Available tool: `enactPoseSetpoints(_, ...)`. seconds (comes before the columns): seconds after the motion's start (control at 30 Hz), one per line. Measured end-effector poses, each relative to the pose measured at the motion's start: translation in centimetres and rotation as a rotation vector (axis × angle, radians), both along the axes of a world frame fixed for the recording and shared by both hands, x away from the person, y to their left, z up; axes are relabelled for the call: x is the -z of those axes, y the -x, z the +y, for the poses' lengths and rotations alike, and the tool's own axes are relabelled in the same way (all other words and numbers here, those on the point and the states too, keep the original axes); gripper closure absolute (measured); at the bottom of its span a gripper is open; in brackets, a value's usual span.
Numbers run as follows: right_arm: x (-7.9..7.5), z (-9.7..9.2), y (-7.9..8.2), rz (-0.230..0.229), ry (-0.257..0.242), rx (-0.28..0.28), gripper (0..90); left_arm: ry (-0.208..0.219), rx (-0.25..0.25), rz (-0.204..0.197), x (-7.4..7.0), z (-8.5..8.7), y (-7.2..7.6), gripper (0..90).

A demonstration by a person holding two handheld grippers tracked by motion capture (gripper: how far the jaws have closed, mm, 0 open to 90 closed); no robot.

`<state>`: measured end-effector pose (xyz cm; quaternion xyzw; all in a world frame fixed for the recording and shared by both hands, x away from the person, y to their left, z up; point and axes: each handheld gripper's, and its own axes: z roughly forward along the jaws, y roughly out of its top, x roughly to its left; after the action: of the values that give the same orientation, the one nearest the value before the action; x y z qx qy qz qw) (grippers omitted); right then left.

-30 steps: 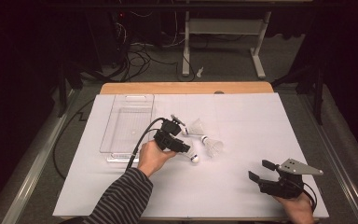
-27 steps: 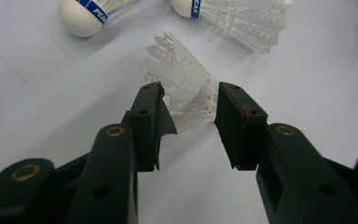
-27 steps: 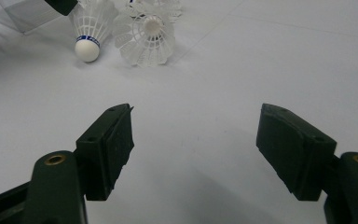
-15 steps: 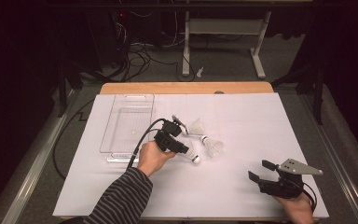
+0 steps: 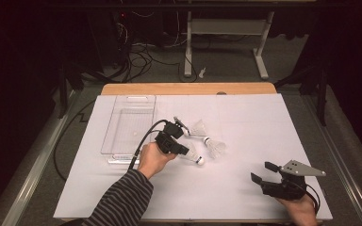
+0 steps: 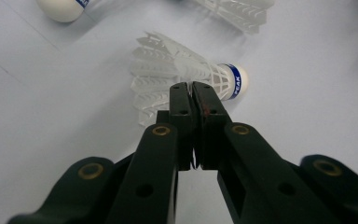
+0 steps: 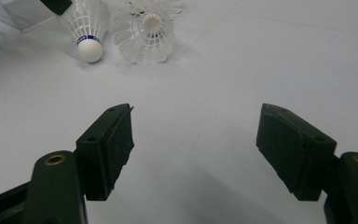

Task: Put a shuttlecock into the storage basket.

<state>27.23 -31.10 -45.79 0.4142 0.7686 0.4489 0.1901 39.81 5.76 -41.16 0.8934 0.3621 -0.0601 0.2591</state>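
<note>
Three white feather shuttlecocks lie mid-table on the white sheet. My left gripper (image 5: 185, 149) (image 6: 193, 88) reaches down onto the nearest shuttlecock (image 5: 193, 153) (image 6: 168, 70). Its jaws have just been closing and now stand shut, pinching the near edge of the feather skirt close to the blue-banded cork. A second shuttlecock (image 5: 215, 147) lies just right of it, and a third shuttlecock (image 5: 199, 127) lies farther back. My right gripper (image 5: 263, 173) (image 7: 196, 140) rests near the front right of the table, open, with nothing between its jaws. Two of the shuttlecocks (image 7: 89, 28) (image 7: 147, 30) lie ahead of it.
A clear plastic tray (image 5: 122, 113) sits at the back left of the white sheet, just left of the left gripper. The wooden table edge (image 5: 188, 88) runs along the far side. Cables and a desk frame (image 5: 226, 28) stand on the floor beyond.
The left gripper's jaws have drawn together on the nearest shuttlecock's skirt. Both hands have stayed where they were.
</note>
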Motion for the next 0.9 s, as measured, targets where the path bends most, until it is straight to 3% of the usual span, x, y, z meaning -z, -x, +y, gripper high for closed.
enactPoseSetpoints(0.37,0.0,0.0,0.0,0.001,0.000,0.001,27.7,0.040,0.029,0.005,-0.8,0.2,0.6,89.4)
enactPoseSetpoints(0.9,0.0,0.0,0.0,-0.001,0.002,0.000,27.7,0.058,0.036,-0.038,-2.6,1.3,1.4,89.5)
